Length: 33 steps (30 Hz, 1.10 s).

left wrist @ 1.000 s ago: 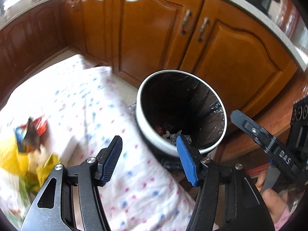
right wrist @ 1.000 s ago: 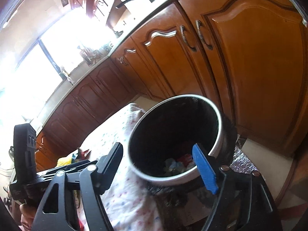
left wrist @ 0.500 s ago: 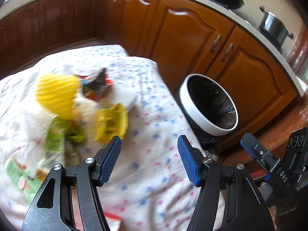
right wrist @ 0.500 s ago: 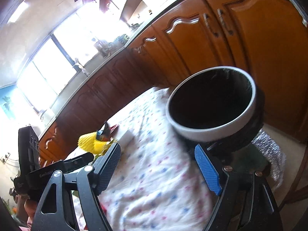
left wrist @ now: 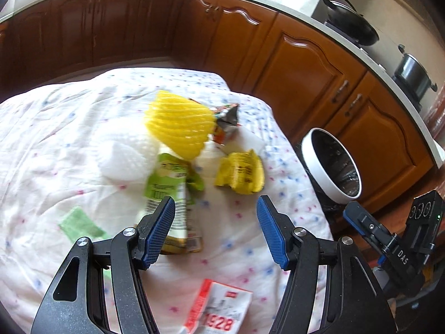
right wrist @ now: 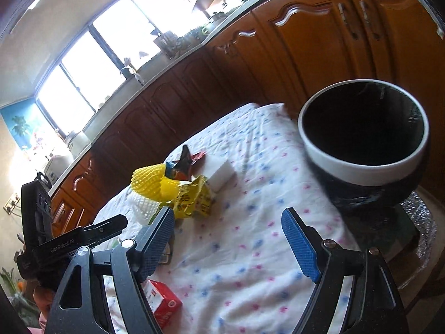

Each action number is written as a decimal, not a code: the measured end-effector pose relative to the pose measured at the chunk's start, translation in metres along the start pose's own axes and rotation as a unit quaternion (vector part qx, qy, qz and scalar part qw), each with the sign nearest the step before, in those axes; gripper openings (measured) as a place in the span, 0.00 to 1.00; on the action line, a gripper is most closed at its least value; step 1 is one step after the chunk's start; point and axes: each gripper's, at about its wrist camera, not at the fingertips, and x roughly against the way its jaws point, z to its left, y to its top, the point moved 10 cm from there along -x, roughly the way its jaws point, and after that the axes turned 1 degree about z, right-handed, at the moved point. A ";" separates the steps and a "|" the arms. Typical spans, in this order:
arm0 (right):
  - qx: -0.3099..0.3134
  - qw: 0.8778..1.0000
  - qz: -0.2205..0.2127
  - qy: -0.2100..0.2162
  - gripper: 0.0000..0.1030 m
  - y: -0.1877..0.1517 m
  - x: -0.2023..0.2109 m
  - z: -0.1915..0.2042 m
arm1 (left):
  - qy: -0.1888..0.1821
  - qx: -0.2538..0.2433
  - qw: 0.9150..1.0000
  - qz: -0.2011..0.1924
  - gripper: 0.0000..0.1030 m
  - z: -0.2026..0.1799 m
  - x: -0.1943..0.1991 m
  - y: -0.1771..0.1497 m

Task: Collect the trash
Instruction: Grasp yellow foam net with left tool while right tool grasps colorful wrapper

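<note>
Trash lies on a table under a white dotted cloth [left wrist: 55, 128]: a yellow foam net [left wrist: 178, 123], a white foam net [left wrist: 125, 156], a yellow wrapper [left wrist: 240, 174], a green packet [left wrist: 169, 194], a dark snack wrapper [left wrist: 226, 122], a green slip [left wrist: 79, 225] and a red-and-white box [left wrist: 219, 311]. A white-rimmed bin [left wrist: 332, 167] with a black liner stands at the table's right end. My left gripper [left wrist: 214, 233] is open and empty above the green packet. My right gripper [right wrist: 230, 245] is open and empty over the cloth, left of the bin [right wrist: 364, 139]; the yellow wrapper [right wrist: 194, 197] lies ahead.
Brown cabinets [left wrist: 306, 64] run behind the table and bin. A wok [left wrist: 350, 22] and a pot [left wrist: 411, 72] sit on the counter. A white block [right wrist: 221, 176] lies beside the wrappers. The other gripper's body shows at the left of the right wrist view [right wrist: 55, 239].
Both grippers have swung away from the bin toward the trash on the table. The bin has shifted to the right in both views. Both stay open and empty.
</note>
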 end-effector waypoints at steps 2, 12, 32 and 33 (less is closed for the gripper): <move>0.006 1.000 0.006 0.002 0.79 -0.001 -0.006 0.005 | 0.003 0.004 1.000 -0.002 0.60 0.005 0.001 0.002; 0.037 0.999 0.021 0.021 0.77 0.026 -0.040 0.037 | 0.010 0.003 1.000 -0.015 0.60 0.026 0.000 0.030; 0.118 0.987 0.112 -0.002 0.12 0.051 -0.167 0.056 | 0.019 -0.014 1.000 0.019 0.62 0.047 -0.061 0.082; 0.119 0.987 0.112 0.000 0.12 0.051 -0.168 0.056 | 0.023 -0.017 0.999 0.018 0.55 0.047 -0.063 0.082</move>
